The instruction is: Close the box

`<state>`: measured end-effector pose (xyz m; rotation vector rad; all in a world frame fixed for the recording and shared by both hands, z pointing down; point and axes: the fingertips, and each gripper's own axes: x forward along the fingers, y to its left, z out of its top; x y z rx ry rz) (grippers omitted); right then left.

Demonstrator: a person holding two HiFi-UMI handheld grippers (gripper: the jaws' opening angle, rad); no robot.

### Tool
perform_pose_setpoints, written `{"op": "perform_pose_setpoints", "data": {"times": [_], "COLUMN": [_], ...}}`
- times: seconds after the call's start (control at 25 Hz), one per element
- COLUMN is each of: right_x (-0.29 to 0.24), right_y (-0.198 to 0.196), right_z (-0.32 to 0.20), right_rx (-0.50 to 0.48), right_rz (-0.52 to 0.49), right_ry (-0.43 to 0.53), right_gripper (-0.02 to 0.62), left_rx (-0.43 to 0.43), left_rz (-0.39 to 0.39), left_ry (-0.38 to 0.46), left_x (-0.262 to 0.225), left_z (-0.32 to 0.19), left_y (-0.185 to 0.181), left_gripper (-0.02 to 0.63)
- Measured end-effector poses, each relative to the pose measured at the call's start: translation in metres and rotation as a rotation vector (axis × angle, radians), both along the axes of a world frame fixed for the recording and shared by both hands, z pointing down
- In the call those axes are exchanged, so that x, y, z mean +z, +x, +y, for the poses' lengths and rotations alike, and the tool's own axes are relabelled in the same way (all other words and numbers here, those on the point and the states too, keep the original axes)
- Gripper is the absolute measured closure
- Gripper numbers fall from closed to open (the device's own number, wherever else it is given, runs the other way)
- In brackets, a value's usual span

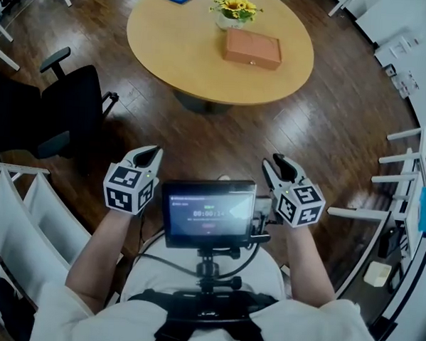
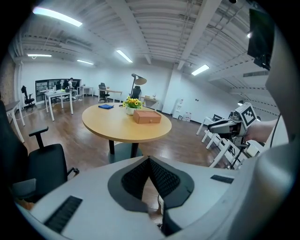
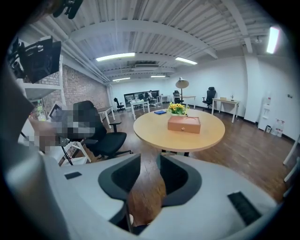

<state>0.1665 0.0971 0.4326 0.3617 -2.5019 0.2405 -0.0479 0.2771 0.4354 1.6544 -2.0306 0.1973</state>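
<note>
Open office, dark wood floor (image 1: 329, 137). Round tabletop (image 1: 170, 43) at 12 o'clock; box (image 1: 252, 48) on it, lid down, flowers (image 1: 234, 9) just behind at 11. Chair (image 1: 67, 101) at 10. Left tongs (image 1: 154, 151) together, right tongs (image 1: 274, 162) apart, both empty.

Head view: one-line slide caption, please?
Left gripper and right gripper hover by the chest screen, short of the round table holding a brown box.

Chest-mounted screen (image 1: 208, 214): timer digits, start reads 00:00, rest blurred. No other legible text.
</note>
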Motion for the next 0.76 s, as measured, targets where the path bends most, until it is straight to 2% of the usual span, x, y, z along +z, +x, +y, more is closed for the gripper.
{"op": "perform_pose_setpoints", "data": {"times": [0.76], "right_x": [0.001], "right_y": [0.005], "right_z": [0.047], "right_rx": [-0.035], "right_rz": [0.016], "right_ry": [0.016], "right_gripper": [0.457], "left_rx": [-0.053], "left_rz": [0.006], "left_ry": [0.015], "left_x": [0.002], "left_z": [0.060], "left_y": [0.004], "left_gripper": [0.592]}}
